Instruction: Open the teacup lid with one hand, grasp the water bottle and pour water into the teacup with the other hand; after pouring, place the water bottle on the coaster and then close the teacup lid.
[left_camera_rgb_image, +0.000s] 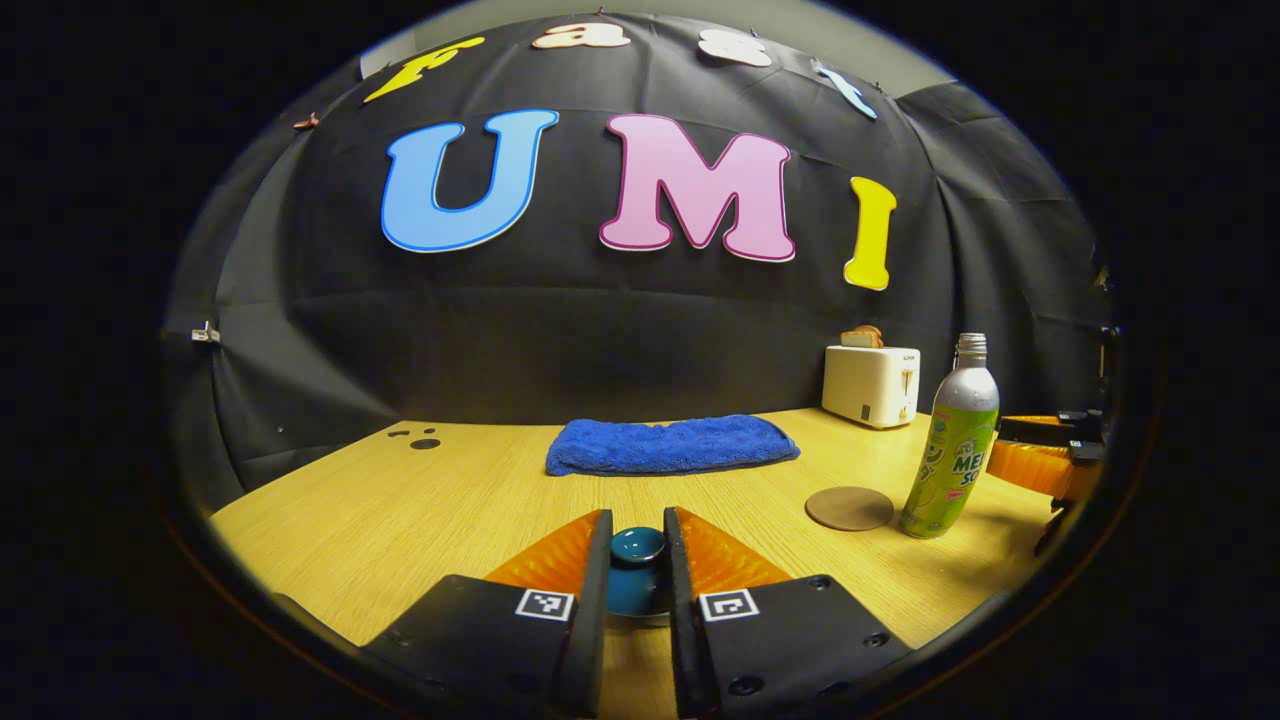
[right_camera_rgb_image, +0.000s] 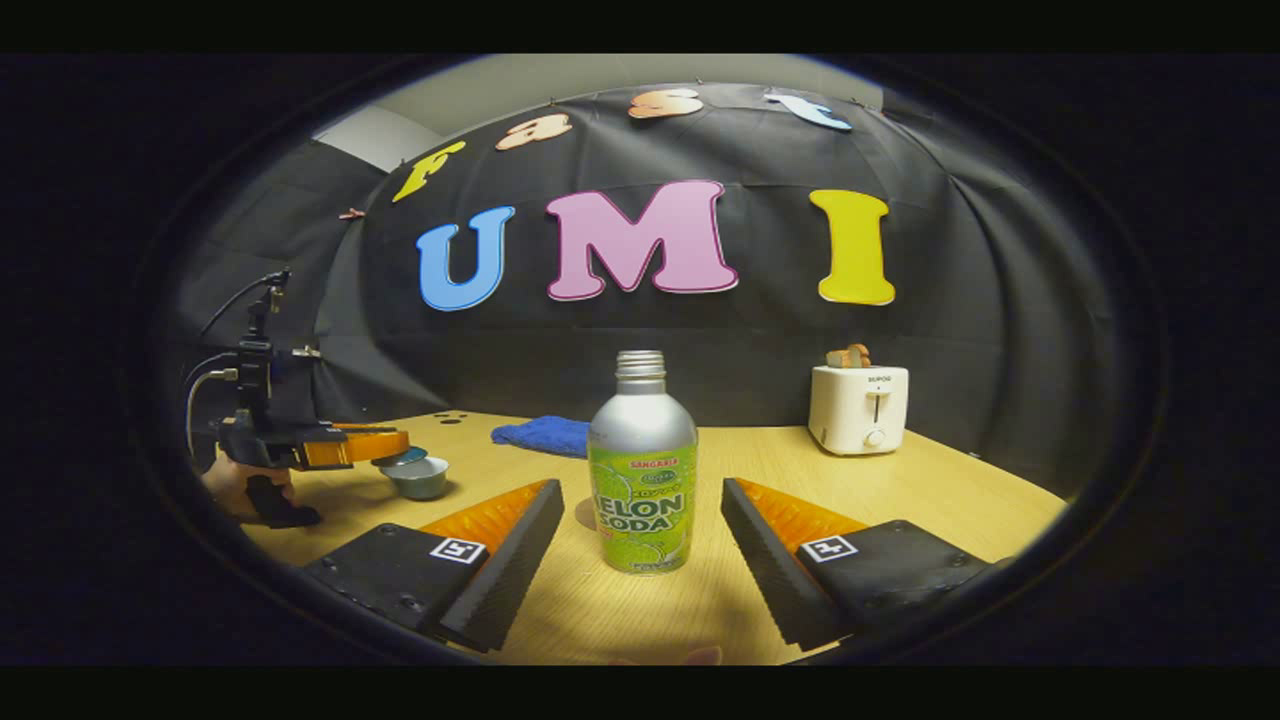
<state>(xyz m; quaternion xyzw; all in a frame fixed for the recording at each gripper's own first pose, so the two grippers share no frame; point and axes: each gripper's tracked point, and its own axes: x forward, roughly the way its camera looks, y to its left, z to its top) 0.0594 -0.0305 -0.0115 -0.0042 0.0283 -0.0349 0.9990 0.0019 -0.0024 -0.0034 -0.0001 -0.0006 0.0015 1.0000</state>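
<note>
My left gripper (left_camera_rgb_image: 638, 528) is shut on the knob of the teal teacup lid (left_camera_rgb_image: 636, 580). In the right gripper view that gripper (right_camera_rgb_image: 385, 447), held by a hand, has the lid (right_camera_rgb_image: 402, 458) raised just above the open grey teacup (right_camera_rgb_image: 418, 478) at the table's left. The silver and green water bottle (right_camera_rgb_image: 642, 480) stands upright with no cap between the fingers of my open right gripper (right_camera_rgb_image: 640, 492), which do not touch it. In the left gripper view the bottle (left_camera_rgb_image: 950, 440) stands just right of the round brown coaster (left_camera_rgb_image: 849, 508), with the right gripper (left_camera_rgb_image: 1045, 462) behind it.
A folded blue towel (left_camera_rgb_image: 670, 445) lies at the back middle of the wooden table (left_camera_rgb_image: 400, 500). A white toaster (left_camera_rgb_image: 872, 385) with bread in it stands at the back right. Small holes (left_camera_rgb_image: 420, 438) mark the table's far left corner.
</note>
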